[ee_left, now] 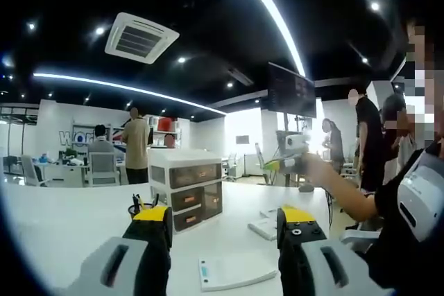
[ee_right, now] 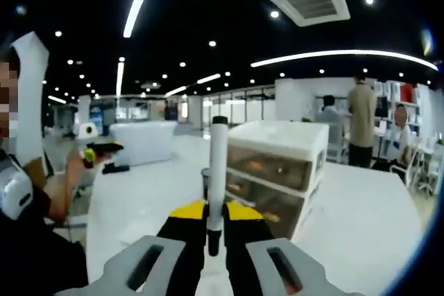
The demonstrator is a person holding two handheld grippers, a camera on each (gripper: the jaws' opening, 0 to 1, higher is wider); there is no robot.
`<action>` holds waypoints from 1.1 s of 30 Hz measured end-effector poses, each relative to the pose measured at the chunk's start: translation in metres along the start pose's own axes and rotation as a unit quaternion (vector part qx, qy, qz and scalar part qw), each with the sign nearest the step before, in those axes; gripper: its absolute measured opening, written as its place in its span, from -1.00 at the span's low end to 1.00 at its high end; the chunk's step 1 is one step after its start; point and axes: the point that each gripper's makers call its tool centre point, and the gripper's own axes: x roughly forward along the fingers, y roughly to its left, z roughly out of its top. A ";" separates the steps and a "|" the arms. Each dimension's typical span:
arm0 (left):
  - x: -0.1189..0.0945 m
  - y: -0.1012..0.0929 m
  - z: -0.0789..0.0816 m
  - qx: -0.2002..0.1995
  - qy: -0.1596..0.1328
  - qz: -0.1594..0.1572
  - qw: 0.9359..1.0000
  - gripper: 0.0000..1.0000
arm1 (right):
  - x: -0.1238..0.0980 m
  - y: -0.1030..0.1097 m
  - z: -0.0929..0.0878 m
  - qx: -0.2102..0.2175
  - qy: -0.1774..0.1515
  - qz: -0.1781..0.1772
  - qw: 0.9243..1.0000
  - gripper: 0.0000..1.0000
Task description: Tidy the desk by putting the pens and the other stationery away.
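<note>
We are gripping white marker [ee_right: 218,171] upright, right claw [ee_right: 215,230] clamped on its lower end. Left claw [ee_left: 225,223] gaping wide, holding nothing. Drawer unit [ee_right: 277,171] and pen cup [ee_left: 142,207] sitting just ahead. Notepad [ee_left: 232,272] and papers [ee_left: 267,225] lying on worktop [ee_left: 62,220] between left jaws; we are judging tidying barely underway.

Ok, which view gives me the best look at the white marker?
The right gripper view: the white marker stands upright and close, clamped between the right gripper jaws. In the left gripper view it's small and blurred, a marker-like thing beside the distant hand.
</note>
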 end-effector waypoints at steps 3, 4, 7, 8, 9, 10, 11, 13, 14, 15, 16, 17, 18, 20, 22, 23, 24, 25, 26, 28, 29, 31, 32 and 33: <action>0.000 -0.001 0.000 0.000 0.000 0.000 1.000 0.22 | -0.004 0.008 -0.003 -0.003 -0.004 0.000 1.000 -0.85; 0.000 -0.001 0.000 0.000 0.000 0.000 1.000 0.22 | -0.006 0.010 -0.006 -0.005 -0.003 0.000 1.000 -0.85; -0.001 0.000 0.000 -0.001 -0.001 0.001 1.000 0.22 | -0.013 0.014 -0.010 -0.007 -0.008 -0.004 1.000 -0.85; -0.001 0.000 0.000 -0.001 -0.001 0.001 1.000 0.22 | -0.016 0.016 -0.011 -0.007 -0.011 -0.004 1.000 -0.85; -0.001 0.000 0.000 -0.001 0.000 0.001 1.000 0.22 | -0.017 0.017 -0.011 -0.006 -0.012 -0.003 1.000 -0.85; -0.001 0.000 0.000 -0.001 0.000 0.001 1.000 0.22 | -0.021 0.020 -0.012 -0.007 -0.013 -0.002 1.000 -0.85; 0.000 0.000 -0.001 -0.001 0.000 0.000 1.000 0.22 | -0.022 0.022 -0.013 -0.009 -0.013 -0.002 1.000 -0.85; 0.001 0.000 -0.001 -0.001 0.001 -0.001 1.000 0.22 | -0.028 0.028 -0.013 -0.013 -0.016 -0.003 1.000 -0.85; 0.001 0.000 -0.002 -0.001 0.002 -0.001 1.000 0.22 | -0.030 0.031 -0.012 -0.015 -0.019 -0.003 1.000 -0.85; 0.001 -0.001 -0.002 -0.001 0.002 -0.001 1.000 0.22 | -0.033 0.034 -0.011 -0.018 -0.024 -0.003 1.000 -0.85; 0.001 -0.001 -0.002 -0.001 0.002 -0.002 1.000 0.22 | -0.035 0.036 -0.010 -0.020 -0.029 -0.004 0.999 -0.85; 0.001 -0.001 -0.002 -0.001 0.003 -0.003 1.000 0.22 | -0.036 0.036 -0.010 -0.020 -0.030 -0.005 0.999 -0.85; 0.001 -0.002 -0.002 -0.001 0.003 -0.003 1.000 0.22 | -0.038 0.038 -0.009 -0.022 -0.035 -0.006 0.999 -0.85; 0.001 -0.002 -0.003 -0.001 0.004 -0.003 1.000 0.22 | -0.043 0.040 -0.007 -0.026 -0.046 -0.009 0.999 -0.85; 0.001 -0.002 -0.003 -0.001 0.005 -0.003 1.000 0.22 | -0.045 0.045 -0.007 -0.031 -0.053 -0.009 0.998 -0.85; 0.001 -0.002 -0.003 -0.001 0.005 -0.003 1.000 0.22 | -0.043 0.050 -0.007 -0.036 -0.051 -0.006 0.998 -0.85; 0.001 -0.002 -0.004 0.000 0.006 -0.003 1.000 0.22 | -0.042 0.052 -0.008 -0.038 -0.044 -0.007 0.998 -0.85; 0.001 -0.002 -0.003 0.000 0.005 -0.003 1.000 0.22 | -0.042 0.053 -0.008 -0.039 -0.045 -0.008 0.998 -0.85; 0.001 -0.002 -0.003 -0.001 0.005 -0.003 1.000 0.21 | -0.041 0.054 -0.008 -0.038 -0.047 -0.008 0.998 -0.85; 0.002 -0.004 -0.003 0.002 0.005 -0.004 1.000 0.21 | -0.039 0.054 -0.007 -0.030 -0.049 -0.005 0.998 -0.85; 0.003 -0.006 -0.003 0.003 0.005 -0.007 1.000 0.22 | -0.039 0.054 -0.007 -0.030 -0.049 -0.006 0.998 -0.85; 0.002 -0.008 -0.002 0.004 0.005 -0.010 1.000 0.22 | -0.038 0.055 -0.007 -0.032 -0.049 -0.007 0.998 -0.85; 0.002 -0.008 -0.002 0.005 0.005 -0.010 1.000 0.22 | -0.037 0.056 -0.006 -0.033 -0.049 -0.007 0.998 -0.85; 0.001 -0.008 0.000 0.004 0.003 -0.009 1.000 0.22 | -0.037 0.058 -0.006 -0.033 -0.050 -0.005 0.998 -0.85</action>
